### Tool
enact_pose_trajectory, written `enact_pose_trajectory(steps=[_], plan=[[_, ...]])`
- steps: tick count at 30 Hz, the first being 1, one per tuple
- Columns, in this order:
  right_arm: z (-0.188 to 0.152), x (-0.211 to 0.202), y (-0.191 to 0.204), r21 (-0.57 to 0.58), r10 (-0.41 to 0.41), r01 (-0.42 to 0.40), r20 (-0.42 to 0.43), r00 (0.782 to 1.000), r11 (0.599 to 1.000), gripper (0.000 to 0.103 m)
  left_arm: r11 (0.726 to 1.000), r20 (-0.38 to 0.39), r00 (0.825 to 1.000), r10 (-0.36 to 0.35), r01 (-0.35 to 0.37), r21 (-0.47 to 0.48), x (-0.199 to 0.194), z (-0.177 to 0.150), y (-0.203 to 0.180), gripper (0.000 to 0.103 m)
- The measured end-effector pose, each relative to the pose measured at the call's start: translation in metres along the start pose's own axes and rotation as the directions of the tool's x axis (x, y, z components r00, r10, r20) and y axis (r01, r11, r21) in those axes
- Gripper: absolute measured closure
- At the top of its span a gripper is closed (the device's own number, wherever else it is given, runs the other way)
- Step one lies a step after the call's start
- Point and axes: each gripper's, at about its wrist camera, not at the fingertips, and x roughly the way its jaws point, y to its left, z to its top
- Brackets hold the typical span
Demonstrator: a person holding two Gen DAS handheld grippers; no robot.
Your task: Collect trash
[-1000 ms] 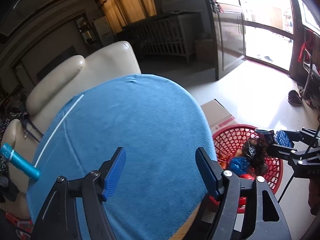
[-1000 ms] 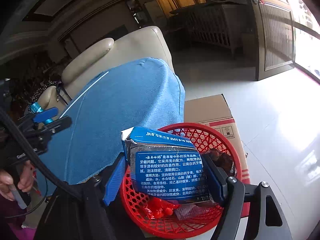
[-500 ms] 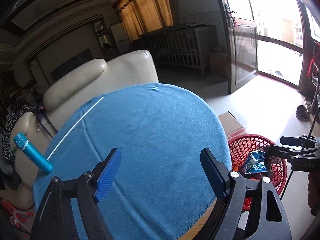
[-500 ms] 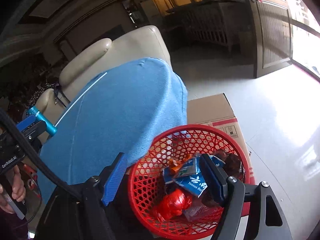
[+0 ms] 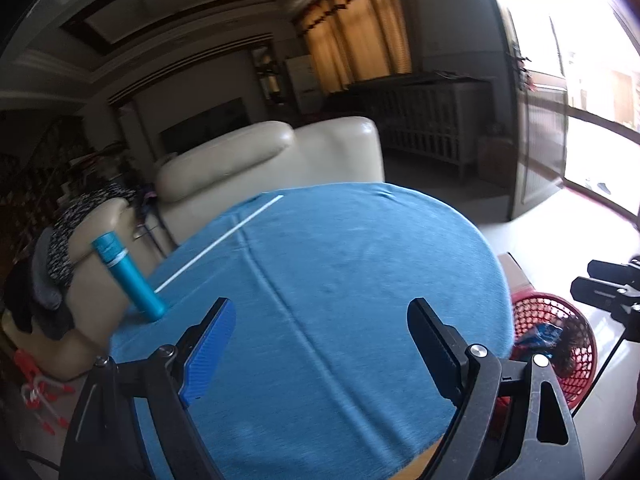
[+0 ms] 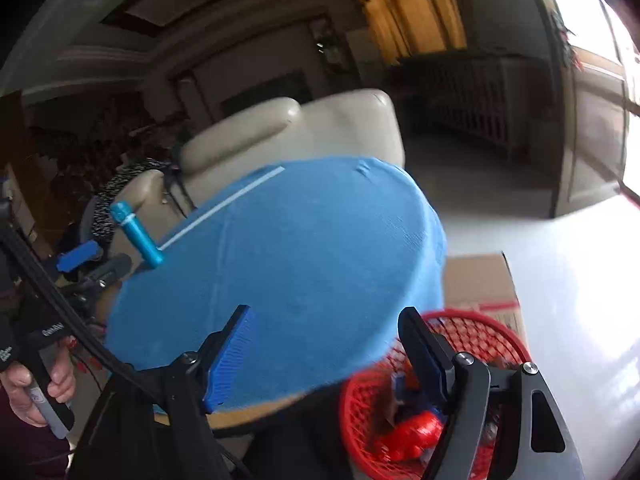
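A red mesh basket (image 5: 560, 344) stands on the floor at the right of the round table with the blue cloth (image 5: 340, 300). It holds a blue box, a dark bag and red wrappers (image 6: 416, 436). The basket also shows in the right wrist view (image 6: 472, 332). My left gripper (image 5: 320, 344) is open and empty above the cloth. My right gripper (image 6: 328, 356) is open and empty above the table's edge, beside the basket. A teal bottle (image 5: 128, 276) stands at the cloth's left edge; it also shows in the right wrist view (image 6: 138, 234).
A cream leather sofa (image 5: 280, 160) stands behind the table. A cardboard box (image 6: 480, 280) lies on the floor under the basket. A white crib (image 5: 432, 120) is at the back, a bright glass door at the right.
My right gripper let the blue box drop into the basket, then rose and swung left over the table's edge. My left gripper lifted and tilted back, bringing the bottle more into view.
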Motion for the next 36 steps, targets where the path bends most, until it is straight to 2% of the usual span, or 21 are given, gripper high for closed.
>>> enact_pose_trajectory(steps=[6, 14, 17, 20, 31, 36], plan=[[0.017, -0.007, 0.048, -0.068, 0.060, -0.056, 0.062, 0.996, 0.996, 0.026, 0.992, 0.011, 0.996, 0.093, -0.091, -0.082, -0.016, -0.003, 0.040, 0.014], [0.035, -0.019, 0.098, -0.122, 0.126, -0.111, 0.124, 0.984, 0.986, 0.026, 0.974, 0.033, 0.981, 0.193, -0.187, -0.132, -0.038, -0.009, 0.078, 0.014], [0.039, -0.026, 0.117, -0.144, 0.147, -0.127, 0.144, 0.978, 0.981, 0.026, 0.963, 0.056, 0.971, 0.232, -0.222, -0.154, -0.050, -0.012, 0.091, 0.003], [0.042, -0.031, 0.131, -0.160, 0.164, -0.138, 0.159, 0.974, 0.977, 0.025, 0.950, 0.089, 0.955, 0.281, -0.265, -0.163, -0.063, -0.014, 0.098, 0.003], [0.037, -0.033, 0.172, -0.201, 0.154, -0.123, 0.147, 0.977, 0.972, 0.025, 0.940, 0.083, 0.953, 0.292, -0.269, -0.212, -0.087, -0.021, 0.125, 0.003], [0.032, -0.031, 0.184, -0.224, 0.158, -0.125, 0.135, 0.978, 0.967, 0.025, 0.929, 0.080, 0.944, 0.321, -0.297, -0.222, -0.093, -0.024, 0.132, 0.003]])
